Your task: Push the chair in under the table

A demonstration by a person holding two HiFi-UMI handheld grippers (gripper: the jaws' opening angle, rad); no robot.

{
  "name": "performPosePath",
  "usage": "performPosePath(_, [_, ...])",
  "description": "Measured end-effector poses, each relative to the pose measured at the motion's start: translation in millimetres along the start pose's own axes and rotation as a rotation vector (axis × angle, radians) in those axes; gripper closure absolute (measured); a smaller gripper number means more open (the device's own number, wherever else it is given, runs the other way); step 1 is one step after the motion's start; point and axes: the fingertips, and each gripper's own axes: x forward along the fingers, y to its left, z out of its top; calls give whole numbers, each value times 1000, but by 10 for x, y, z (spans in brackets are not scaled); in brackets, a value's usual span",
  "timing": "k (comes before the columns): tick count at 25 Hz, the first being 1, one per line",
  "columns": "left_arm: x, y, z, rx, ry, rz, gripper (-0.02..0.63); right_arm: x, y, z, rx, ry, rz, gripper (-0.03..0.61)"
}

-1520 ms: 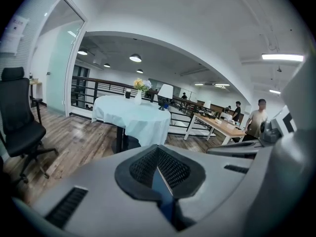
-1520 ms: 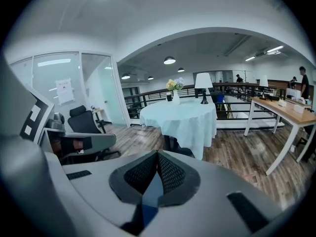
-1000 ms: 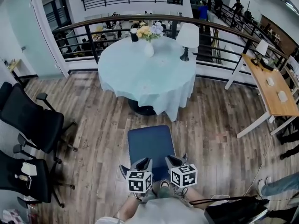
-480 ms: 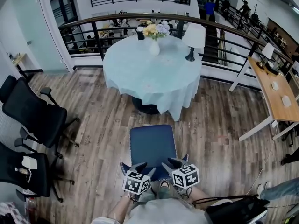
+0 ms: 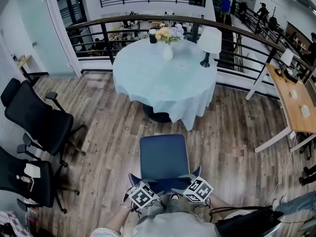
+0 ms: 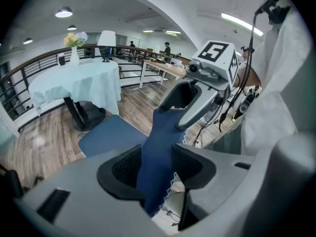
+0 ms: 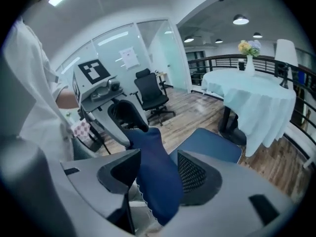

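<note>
The blue chair [image 5: 163,156] faces the round table [image 5: 165,83], which is draped in a pale cloth, with a strip of floor between them. Its backrest [image 5: 165,184] is nearest me. My left gripper [image 5: 143,182] and right gripper [image 5: 190,178] sit side by side on the backrest's top edge. Both pairs of jaws have just been opening and now straddle it. In the left gripper view the blue backrest [image 6: 158,147] runs between the left gripper's [image 6: 155,167] pads. In the right gripper view it [image 7: 158,177] lies between the right gripper's [image 7: 158,174] pads, with a gap on one side.
A vase of flowers [image 5: 168,48] and a lamp [image 5: 210,42] stand on the table, whose dark pedestal [image 5: 158,116] shows below the cloth. Two black office chairs [image 5: 39,122] [image 5: 24,181] stand at the left. There is a wooden desk [image 5: 296,107] at the right and a railing [image 5: 98,28] behind.
Both grippers have sunk onto the backrest's top edge and rolled outward. Their jaws, shut a second ago, now stand apart around the backrest.
</note>
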Motion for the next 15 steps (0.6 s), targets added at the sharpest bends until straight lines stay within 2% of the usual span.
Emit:
performPosePath(5, [4,-37,-12,34,5,-46,428,92,17,-58,-32,42,28,358])
performPosePath(9, [-12,-173,-69,84,60,-150,428,91,52,-49,-53,50,80,359])
performPosePath(12, [30,-185,-153,123,105,-159,428,100,78,-41,-67,61,119,359])
performPosePath(15, [88,-180,-201,110,107,-166,428,118,99,-36,-92,74,151,359])
